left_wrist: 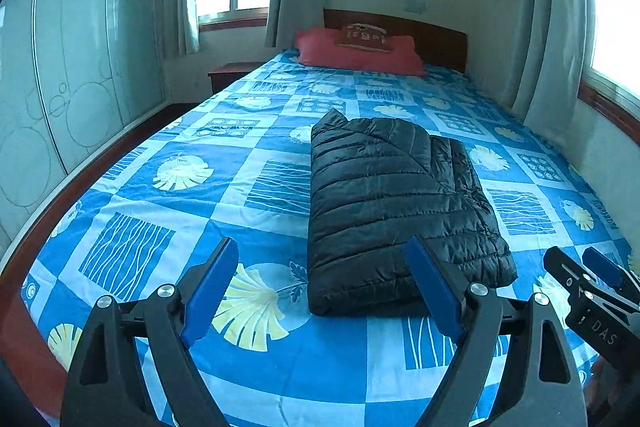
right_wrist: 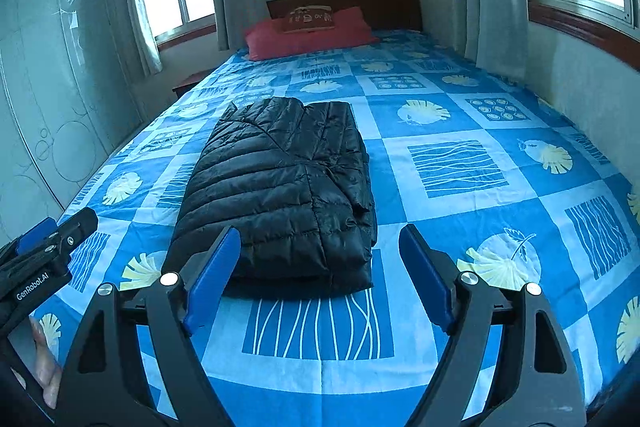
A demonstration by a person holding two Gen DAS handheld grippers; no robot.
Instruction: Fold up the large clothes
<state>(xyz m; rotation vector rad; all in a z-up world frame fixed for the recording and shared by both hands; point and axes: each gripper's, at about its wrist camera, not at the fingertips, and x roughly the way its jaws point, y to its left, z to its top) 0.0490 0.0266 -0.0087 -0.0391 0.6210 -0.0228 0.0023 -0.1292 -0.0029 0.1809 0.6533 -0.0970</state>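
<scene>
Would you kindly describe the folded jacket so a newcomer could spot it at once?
Start with the bed, covered in a blue patchwork sheet. The black puffer jacket lies folded into a rectangle near its middle, well short of the red pillow by the headboard. It is the only dark, quilted, shiny item there.

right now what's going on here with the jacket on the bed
A person is folding a black puffer jacket on a bed with a blue patterned cover, using a handheld gripper in each hand. The jacket already lies folded into a compact rectangle. The left gripper and the right gripper are both open and hold nothing, hovering at the jacket's near edge without gripping it. A red pillow sits at the headboard end. The fold looks done or nearly so.
</scene>
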